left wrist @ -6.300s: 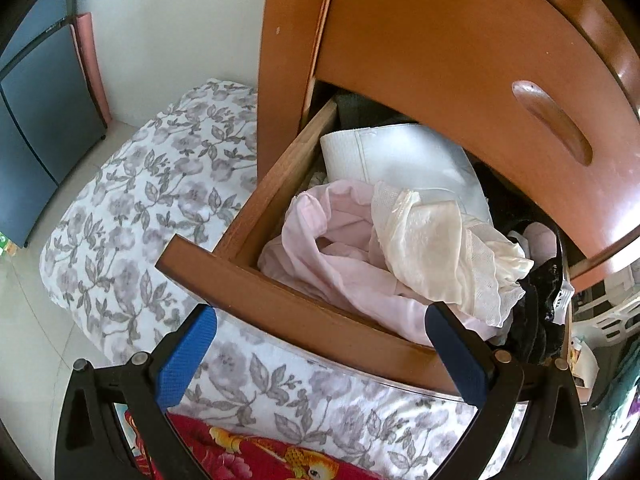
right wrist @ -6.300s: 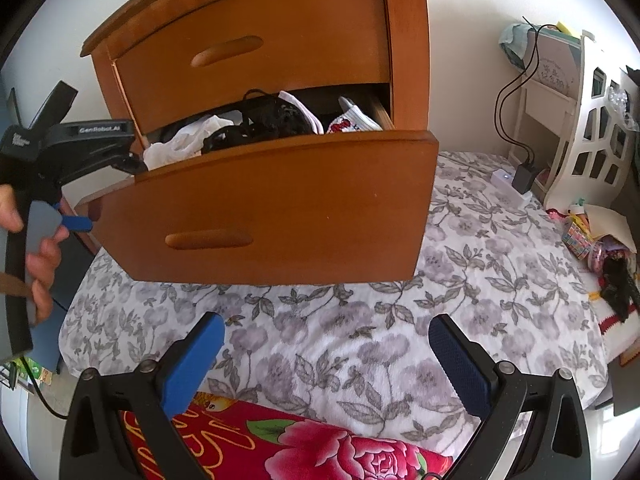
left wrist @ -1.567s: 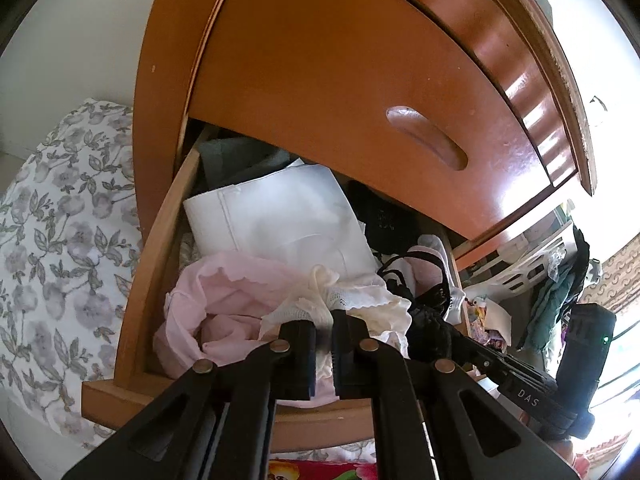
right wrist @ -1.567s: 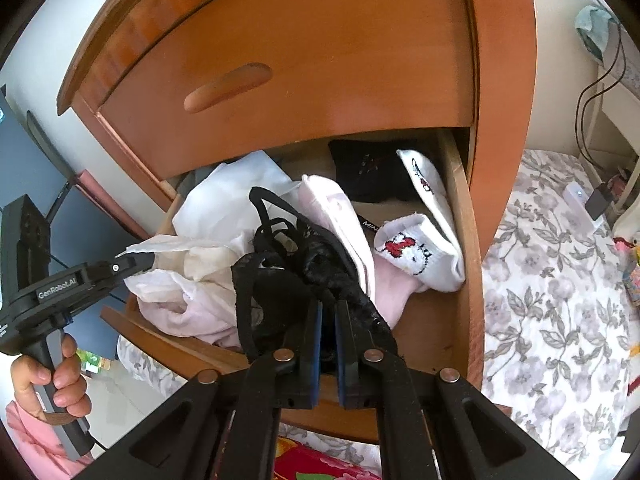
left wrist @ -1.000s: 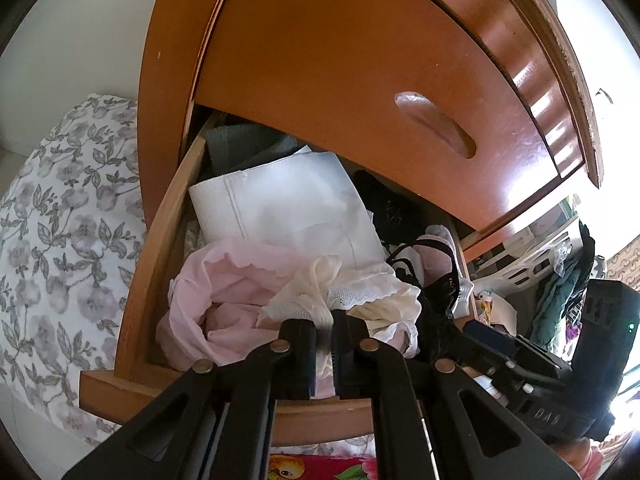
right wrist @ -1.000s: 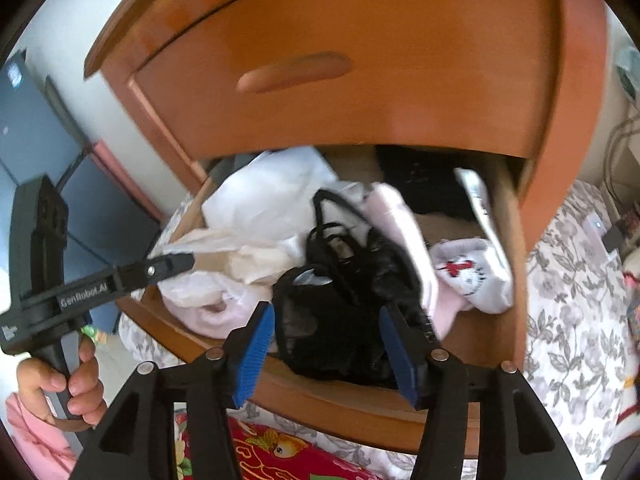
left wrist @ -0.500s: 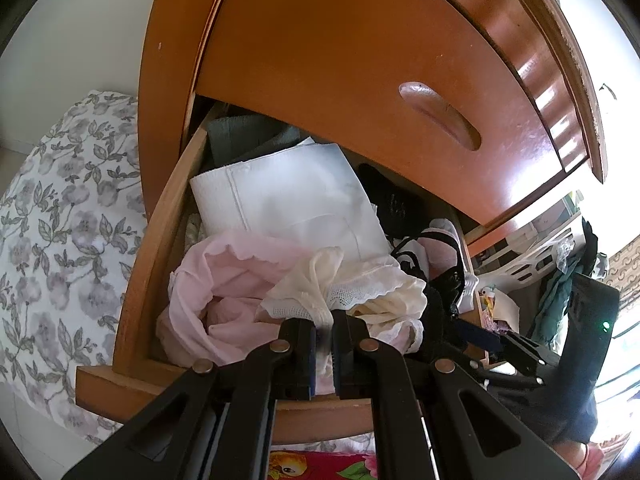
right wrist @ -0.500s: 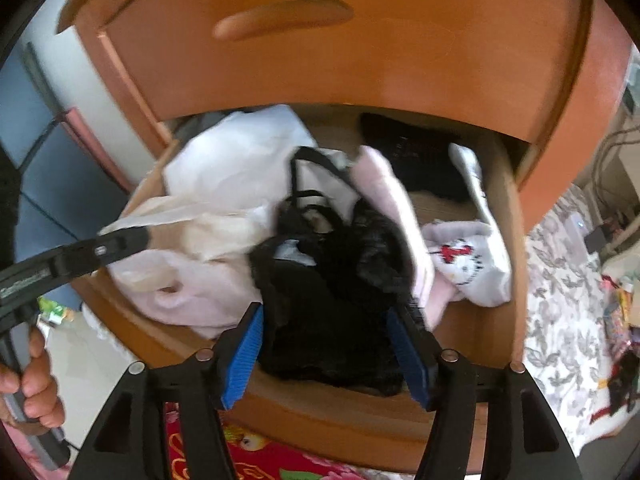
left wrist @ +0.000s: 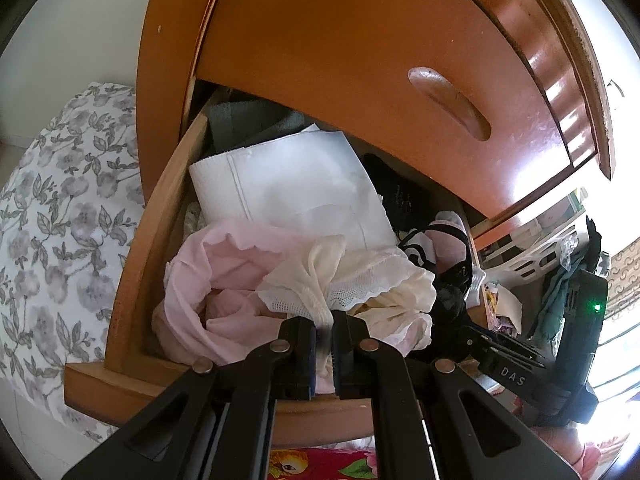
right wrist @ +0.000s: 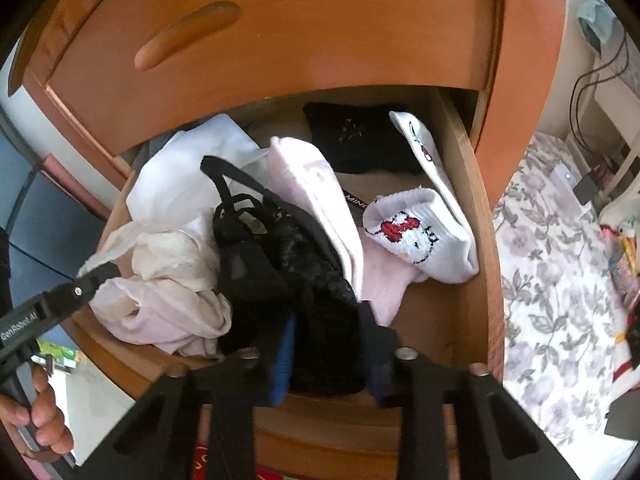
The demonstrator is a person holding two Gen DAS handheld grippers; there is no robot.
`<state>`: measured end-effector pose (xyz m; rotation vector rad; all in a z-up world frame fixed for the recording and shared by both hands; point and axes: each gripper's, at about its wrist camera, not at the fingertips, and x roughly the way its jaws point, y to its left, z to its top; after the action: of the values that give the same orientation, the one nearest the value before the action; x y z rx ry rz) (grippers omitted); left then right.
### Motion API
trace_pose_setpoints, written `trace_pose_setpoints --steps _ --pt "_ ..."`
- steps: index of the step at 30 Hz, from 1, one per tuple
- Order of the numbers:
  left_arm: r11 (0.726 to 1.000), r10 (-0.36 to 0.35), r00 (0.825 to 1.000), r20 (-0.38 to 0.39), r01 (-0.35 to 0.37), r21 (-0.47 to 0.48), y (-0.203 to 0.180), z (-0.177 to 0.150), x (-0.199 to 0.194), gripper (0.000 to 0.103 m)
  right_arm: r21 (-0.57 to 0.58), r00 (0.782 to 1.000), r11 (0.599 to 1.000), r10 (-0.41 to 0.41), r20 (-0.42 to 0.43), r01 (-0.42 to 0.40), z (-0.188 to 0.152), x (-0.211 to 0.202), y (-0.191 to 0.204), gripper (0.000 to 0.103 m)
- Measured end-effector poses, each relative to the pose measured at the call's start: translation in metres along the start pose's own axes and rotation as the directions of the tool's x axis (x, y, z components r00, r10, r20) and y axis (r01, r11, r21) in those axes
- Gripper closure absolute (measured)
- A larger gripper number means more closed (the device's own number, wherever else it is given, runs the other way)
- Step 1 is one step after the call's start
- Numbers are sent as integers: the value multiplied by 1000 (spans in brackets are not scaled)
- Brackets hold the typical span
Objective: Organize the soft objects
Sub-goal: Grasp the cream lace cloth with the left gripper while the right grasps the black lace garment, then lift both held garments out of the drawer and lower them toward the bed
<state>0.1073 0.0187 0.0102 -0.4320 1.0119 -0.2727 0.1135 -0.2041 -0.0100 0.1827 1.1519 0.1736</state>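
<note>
- Drawer [right wrist: 472, 216] pulled out, crammed with soft garments.
- Left gripper [left wrist: 324, 354] clamped on cream lace garment [left wrist: 360, 280], which bunches away from it over pink cloth.
- Right gripper [right wrist: 326, 354] closing around black lace garment [right wrist: 304, 280]; its long axis runs from the drawer front toward the back.

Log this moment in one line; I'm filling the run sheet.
left gripper: shut on cream lace garment | right gripper: closing around black lace garment | open drawer

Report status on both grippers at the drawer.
Left gripper shut on cream lace garment. Right gripper closing around black lace garment. Black straps tangled, may snag.
</note>
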Motion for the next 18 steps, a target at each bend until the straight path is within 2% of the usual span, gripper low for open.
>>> trace_pose_setpoints --steps 1,4,18 --pt "1000 2 1000 0 -2 0 0 0 0 97 7 1000 1000 8 6 -8 -1 0 -1 84" --pt "1000 6 1000 3 -6 -2 0 0 -1 97 33 999 999 37 29 -38 -4 -6 -6 89" --pt "999 7 998 58 -8 31 -11 4 -21 97 13 983 997 75 166 -78 -4 -65 -5 92"
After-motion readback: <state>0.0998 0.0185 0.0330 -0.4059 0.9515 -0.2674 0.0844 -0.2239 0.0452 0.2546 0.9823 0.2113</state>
